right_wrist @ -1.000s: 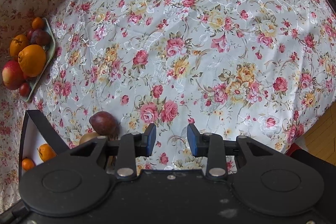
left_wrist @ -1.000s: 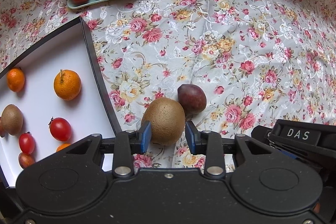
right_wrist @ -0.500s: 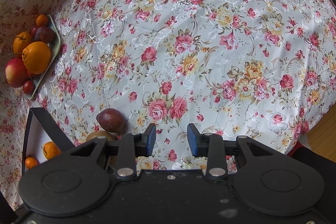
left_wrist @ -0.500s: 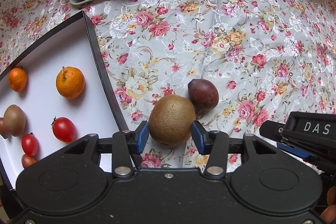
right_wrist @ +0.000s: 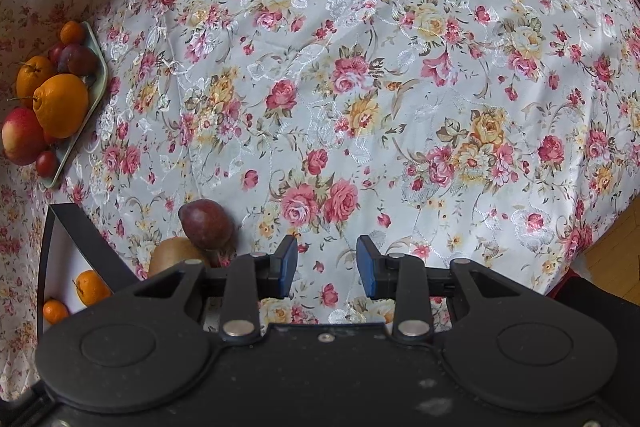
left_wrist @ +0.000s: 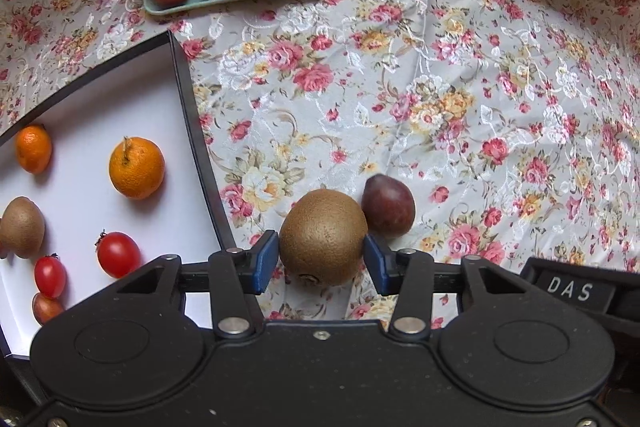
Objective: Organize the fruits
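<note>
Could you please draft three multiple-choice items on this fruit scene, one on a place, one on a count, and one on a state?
1. Where does the dark plum lie?
A. in the white tray
B. on the floral cloth beside the kiwi
C. on the green plate

2. How many orange citrus fruits show in the white tray in the left wrist view?
A. two
B. four
C. none

3. What is the state of the left claw?
A. wide open over bare cloth
B. closed around the kiwi
C. holding a tomato

Answers:
1 B: the plum sits on the floral cloth, right behind the kiwi.
2 A: one larger and one smaller orange fruit lie in the tray.
3 B: both blue pads press the kiwi's sides; the right claw is open and holds nothing.
</note>
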The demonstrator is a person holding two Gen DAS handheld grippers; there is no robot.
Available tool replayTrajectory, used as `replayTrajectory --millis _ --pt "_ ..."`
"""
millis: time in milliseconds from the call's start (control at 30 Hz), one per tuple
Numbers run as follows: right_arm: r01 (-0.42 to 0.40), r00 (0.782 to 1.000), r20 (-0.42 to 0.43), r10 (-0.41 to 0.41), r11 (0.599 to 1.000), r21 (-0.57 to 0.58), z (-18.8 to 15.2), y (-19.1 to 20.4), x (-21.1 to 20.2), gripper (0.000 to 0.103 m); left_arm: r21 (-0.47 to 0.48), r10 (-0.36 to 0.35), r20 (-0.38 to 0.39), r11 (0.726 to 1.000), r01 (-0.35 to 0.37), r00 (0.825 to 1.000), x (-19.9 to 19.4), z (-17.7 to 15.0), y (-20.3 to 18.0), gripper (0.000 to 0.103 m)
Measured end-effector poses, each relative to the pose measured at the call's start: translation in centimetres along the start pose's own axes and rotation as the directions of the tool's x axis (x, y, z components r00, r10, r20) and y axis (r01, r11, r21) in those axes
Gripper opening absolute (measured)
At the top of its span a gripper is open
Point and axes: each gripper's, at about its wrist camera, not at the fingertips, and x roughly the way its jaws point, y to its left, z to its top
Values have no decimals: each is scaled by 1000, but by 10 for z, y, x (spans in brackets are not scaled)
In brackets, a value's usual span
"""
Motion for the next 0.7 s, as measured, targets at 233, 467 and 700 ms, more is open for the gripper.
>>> replayTrajectory --millis 233,467,700 --pt "14 1000 4 -14 999 -31 -3 5 3 35 -49 34 88 998 -30 995 -20 13 13 11" --pt "22 1000 8 -22 999 -35 0 10 7 35 -78 -2 34 997 5 999 -7 18 24 20" --pt "-34 999 28 36 996 -79 4 29 2 35 -131 2 55 991 5 998 -15 26 36 22"
